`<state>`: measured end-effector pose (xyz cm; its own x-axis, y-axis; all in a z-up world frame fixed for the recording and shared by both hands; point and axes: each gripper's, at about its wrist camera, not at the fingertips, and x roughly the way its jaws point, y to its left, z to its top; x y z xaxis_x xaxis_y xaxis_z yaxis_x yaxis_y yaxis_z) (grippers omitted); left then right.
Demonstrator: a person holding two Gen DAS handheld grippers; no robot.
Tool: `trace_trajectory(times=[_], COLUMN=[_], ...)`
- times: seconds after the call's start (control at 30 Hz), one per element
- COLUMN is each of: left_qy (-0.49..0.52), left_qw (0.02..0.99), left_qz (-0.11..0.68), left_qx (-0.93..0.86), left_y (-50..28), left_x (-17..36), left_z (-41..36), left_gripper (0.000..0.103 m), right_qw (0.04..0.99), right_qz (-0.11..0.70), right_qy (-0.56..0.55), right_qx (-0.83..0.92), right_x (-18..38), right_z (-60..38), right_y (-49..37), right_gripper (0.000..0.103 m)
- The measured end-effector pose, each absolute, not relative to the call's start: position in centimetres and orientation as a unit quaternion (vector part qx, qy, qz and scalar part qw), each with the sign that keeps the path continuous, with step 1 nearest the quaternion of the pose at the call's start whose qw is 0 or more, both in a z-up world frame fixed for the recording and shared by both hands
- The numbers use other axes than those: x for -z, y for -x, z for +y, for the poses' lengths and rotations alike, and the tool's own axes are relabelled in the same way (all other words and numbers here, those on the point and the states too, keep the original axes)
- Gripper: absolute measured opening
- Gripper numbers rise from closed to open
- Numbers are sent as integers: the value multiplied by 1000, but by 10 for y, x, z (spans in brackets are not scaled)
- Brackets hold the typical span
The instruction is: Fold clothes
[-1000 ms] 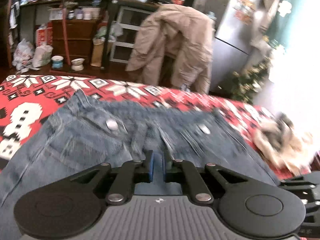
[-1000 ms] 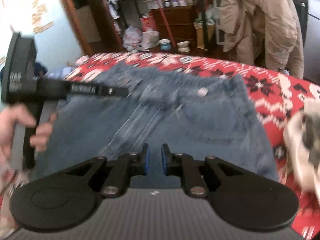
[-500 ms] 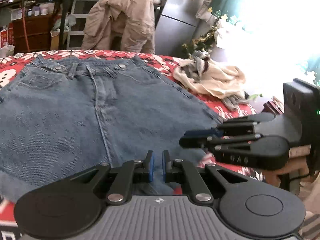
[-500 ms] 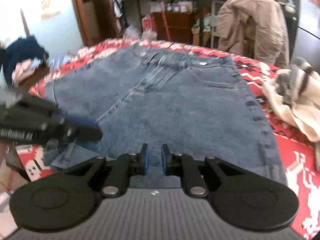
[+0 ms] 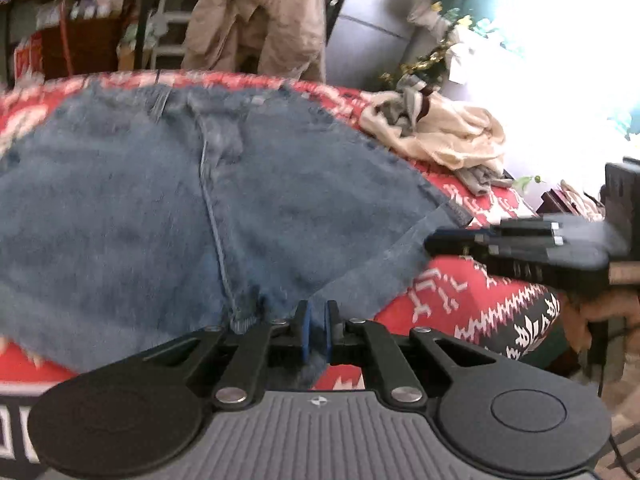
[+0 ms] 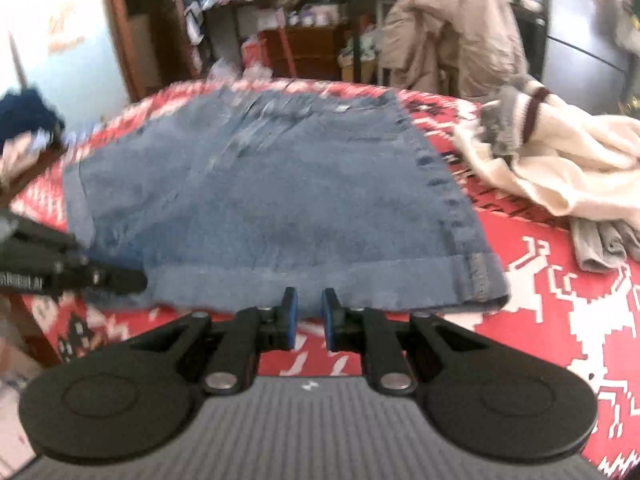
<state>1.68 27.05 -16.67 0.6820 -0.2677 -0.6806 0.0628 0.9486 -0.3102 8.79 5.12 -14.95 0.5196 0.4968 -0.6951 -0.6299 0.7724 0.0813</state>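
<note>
Blue denim shorts (image 5: 200,200) lie flat on a red patterned blanket (image 5: 480,300), waistband at the far side and leg hems toward me. My left gripper (image 5: 317,320) sits at the crotch end of the hem, its pads close together with denim in the gap and under the fingers. From the right wrist view it (image 6: 132,280) comes in from the left onto the shorts (image 6: 300,200). My right gripper (image 6: 306,308) stands narrowly open just short of the cuffed right-leg hem, with red blanket showing between its pads. Seen side-on, its tips (image 5: 432,242) touch that hem's outer corner.
A heap of cream and grey clothes (image 6: 560,160) lies on the blanket (image 6: 560,320) right of the shorts. A tan coat (image 5: 260,20) hangs over a chair behind the bed, beside a grey fridge (image 5: 368,40). Dark blue clothing (image 6: 24,112) sits at far left.
Both grippers drew back from over the waistband to the hem end of the shorts. The right one moved out to the right-leg hem and the left one down to the crotch hem.
</note>
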Motion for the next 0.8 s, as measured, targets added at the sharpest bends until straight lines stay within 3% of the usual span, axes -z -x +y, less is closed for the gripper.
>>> trace_trajectory(times=[0.5, 0.8], left_qy=[154, 133], left_qw=[909, 921], left_qz=[380, 359], left_qx=[74, 69], left_y=[-44, -116], left_x=[161, 154], left_z=[281, 261], left_gripper=[6, 6], right_qw=[891, 882], right_qz=[359, 366], right_qy=[90, 111], right_qx=[-262, -276], right_x=[149, 151], right_z=[51, 79], right_y=[-162, -184], right_gripper=[13, 14])
